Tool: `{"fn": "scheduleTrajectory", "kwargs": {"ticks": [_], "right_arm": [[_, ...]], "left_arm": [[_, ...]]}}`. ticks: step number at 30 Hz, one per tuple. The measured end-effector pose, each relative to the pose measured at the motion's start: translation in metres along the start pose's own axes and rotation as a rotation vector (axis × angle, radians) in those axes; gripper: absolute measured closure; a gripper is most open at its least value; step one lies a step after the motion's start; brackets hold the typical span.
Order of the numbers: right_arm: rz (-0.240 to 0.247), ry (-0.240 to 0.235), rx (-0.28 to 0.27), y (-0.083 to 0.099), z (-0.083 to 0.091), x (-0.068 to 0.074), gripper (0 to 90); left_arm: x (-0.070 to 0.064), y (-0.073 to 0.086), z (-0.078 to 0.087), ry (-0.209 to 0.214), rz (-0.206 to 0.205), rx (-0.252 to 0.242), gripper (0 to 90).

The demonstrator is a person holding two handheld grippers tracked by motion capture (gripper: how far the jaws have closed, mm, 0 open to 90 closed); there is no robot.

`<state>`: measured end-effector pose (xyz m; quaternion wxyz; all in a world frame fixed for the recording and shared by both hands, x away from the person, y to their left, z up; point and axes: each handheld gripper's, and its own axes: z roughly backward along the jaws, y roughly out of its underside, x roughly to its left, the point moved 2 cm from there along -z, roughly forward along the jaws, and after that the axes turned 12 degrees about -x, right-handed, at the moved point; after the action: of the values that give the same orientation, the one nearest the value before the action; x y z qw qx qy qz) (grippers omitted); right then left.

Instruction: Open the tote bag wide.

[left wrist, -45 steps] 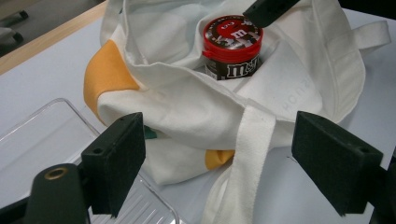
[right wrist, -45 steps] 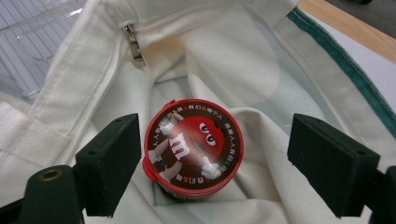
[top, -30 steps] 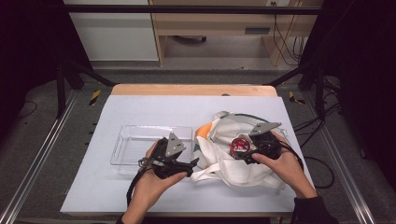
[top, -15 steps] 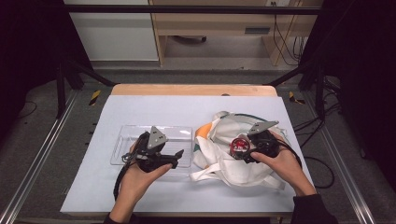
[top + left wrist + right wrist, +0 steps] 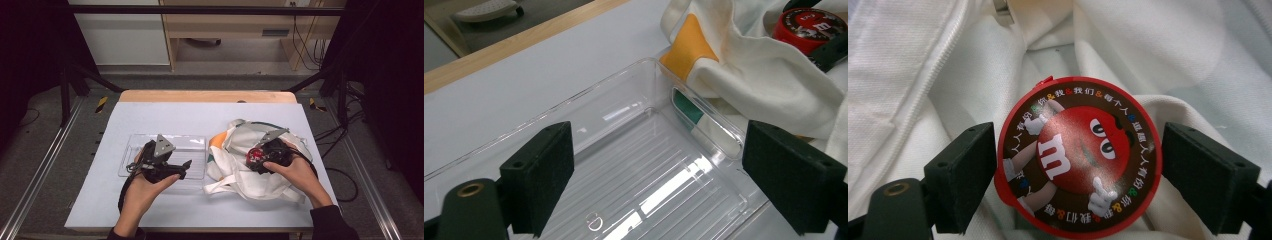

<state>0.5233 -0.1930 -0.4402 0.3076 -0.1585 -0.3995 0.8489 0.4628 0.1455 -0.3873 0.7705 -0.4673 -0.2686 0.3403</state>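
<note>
While the right claw (image 5: 1078,165) brackets the red candy tin (image 5: 1079,156) on the white bag (image 5: 260,175), seemingly not yet clamped, it could slip into folds below; the left claw (image 5: 659,175) gapes over the clear tray (image 5: 634,165).

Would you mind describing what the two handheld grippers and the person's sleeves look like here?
Both are black. The left gripper carries a grey three-cornered plate on top and trails a black cable. Its jaws are square black foam-like pads, with a brass-coloured eyelet beside one. The right gripper has the same plate, pads and eyelet. A dark sleeve covers the right forearm.
</note>
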Motion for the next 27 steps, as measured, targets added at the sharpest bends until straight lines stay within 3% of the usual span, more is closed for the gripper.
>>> {"fn": "scheduleTrajectory", "kwargs": {"ticks": [5,9,15,23,27], "right_arm": [[0.023,-0.002,0.035,0.002,-0.008,0.003,17.6],[0.013,0.002,0.048,0.003,-0.011,0.003,24.4],[0.007,0.015,0.061,0.001,-0.01,0.003,25.4],[-0.021,0.033,0.001,-0.006,0.001,0.003,25.6],[-0.032,0.068,-0.03,-0.013,0.013,0.007,25.7]], "left_arm": [[0.008,0.001,0.003,-0.011,0.016,-0.002,13.0],[0.014,0.003,0.006,-0.021,0.022,-0.001,13.1],[0.021,0.005,0.008,-0.035,0.042,-0.002,13.1],[0.032,0.007,0.012,-0.061,0.063,-0.007,13.2],[0.037,0.01,0.014,-0.075,0.078,-0.006,12.1]]}}
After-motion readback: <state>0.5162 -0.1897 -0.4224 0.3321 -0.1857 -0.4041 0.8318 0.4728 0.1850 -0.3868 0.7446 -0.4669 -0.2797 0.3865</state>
